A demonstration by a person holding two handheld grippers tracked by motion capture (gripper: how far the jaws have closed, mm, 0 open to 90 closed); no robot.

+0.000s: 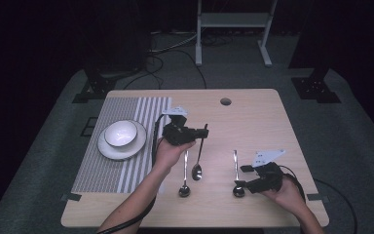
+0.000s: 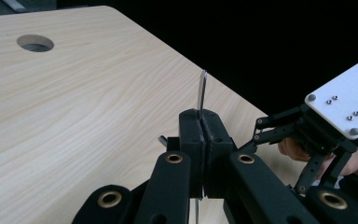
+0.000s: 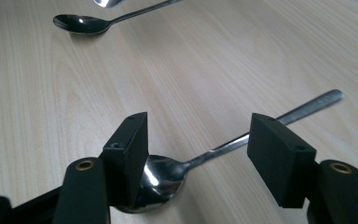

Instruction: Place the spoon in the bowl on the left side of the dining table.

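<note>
The tabletop (image 1: pixel 253 122) is showing pale wood grain. Left of the silver spoons (image 1: pixel 196 168), a grey-and-white striped placemat (image 1: pixel 126 141) is carrying a white plate (image 1: pixel 108 149) and a dark-rimmed white bowl (image 1: pixel 120 133). Both black grippers (image 1: pixel 202 132) are wearing pale grey plates.

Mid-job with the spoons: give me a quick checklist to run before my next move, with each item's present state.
1. Left gripper shut on the held spoon: ok.
2. Held spoon's handle sits straight between the jaws: ok.
3. Right gripper open, pads off the right spoon: ok.
4. Right spoon lies flat on the table: ok.
5. Middle spoon lies apart from the held one: cannot tell, they look close in the high view.
6. Bowl on its plate, away from both grippers: ok.
</note>
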